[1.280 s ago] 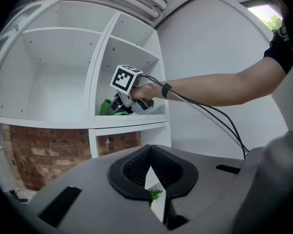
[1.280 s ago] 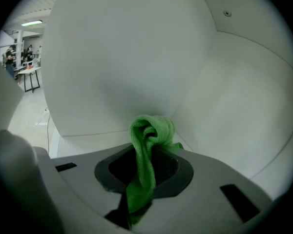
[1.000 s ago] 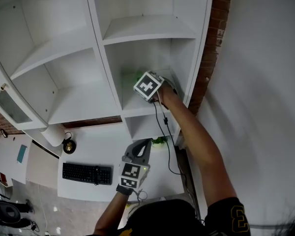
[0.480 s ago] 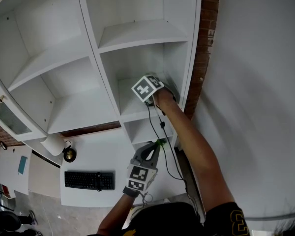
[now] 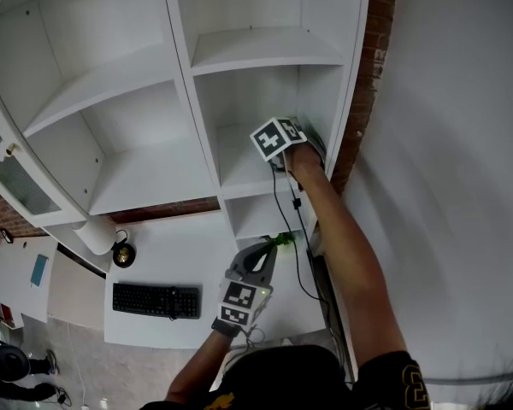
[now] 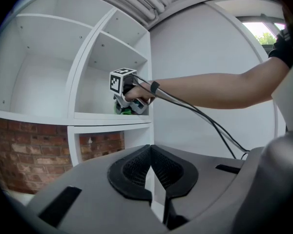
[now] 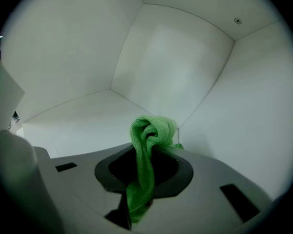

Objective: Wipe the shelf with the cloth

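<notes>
The green cloth [image 7: 149, 145], bunched in the clamped jaws of the right gripper [image 7: 146, 168], is now heading into the back right corner of the shelf [image 7: 73, 121], having slid rightward from mid-board (this pass is probably nearly done). The left gripper [image 6: 151, 172] is hanging idle, jaws together on nothing, over the white table [image 5: 179, 254] and keyboard [image 5: 154, 300].

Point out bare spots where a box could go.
The left-column shelf and upper right shelf are bare. The desk is free between keyboard and shelving. Crowded: the cubby where the right gripper holds the cloth.
</notes>
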